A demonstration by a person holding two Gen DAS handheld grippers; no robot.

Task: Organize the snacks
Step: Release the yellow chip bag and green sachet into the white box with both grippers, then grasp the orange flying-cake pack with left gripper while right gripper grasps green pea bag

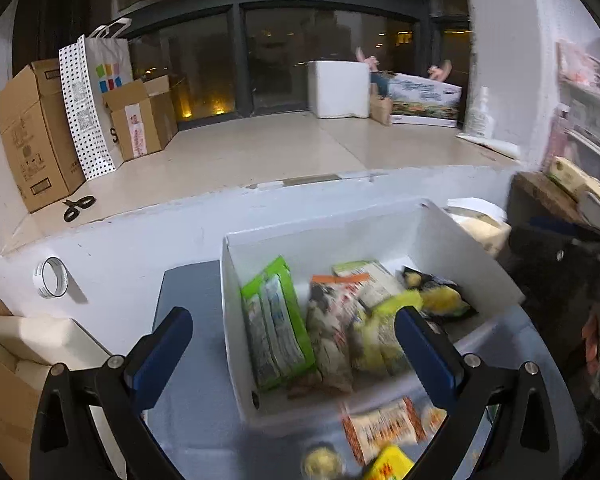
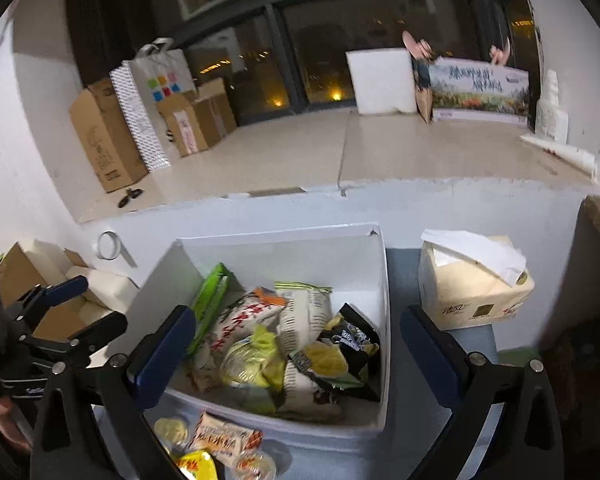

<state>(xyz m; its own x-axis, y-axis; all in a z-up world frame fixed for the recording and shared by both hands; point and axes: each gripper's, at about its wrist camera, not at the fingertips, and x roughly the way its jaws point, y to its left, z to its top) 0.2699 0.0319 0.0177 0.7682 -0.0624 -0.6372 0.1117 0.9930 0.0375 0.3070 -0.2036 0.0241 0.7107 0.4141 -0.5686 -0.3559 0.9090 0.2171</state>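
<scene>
Snacks (image 2: 284, 344) fill the white bin (image 2: 363, 256), nearer packets (image 1: 383, 428) blurred and cut off; both grippers' jaws spread apart, empty.

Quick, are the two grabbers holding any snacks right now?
Left gripper: open, holding nothing.
Right gripper: open, holding nothing.

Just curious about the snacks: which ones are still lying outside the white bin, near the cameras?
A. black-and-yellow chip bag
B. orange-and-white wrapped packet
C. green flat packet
B: the orange-and-white wrapped packet lies on the grey surface before the white rectangular bin.
</scene>
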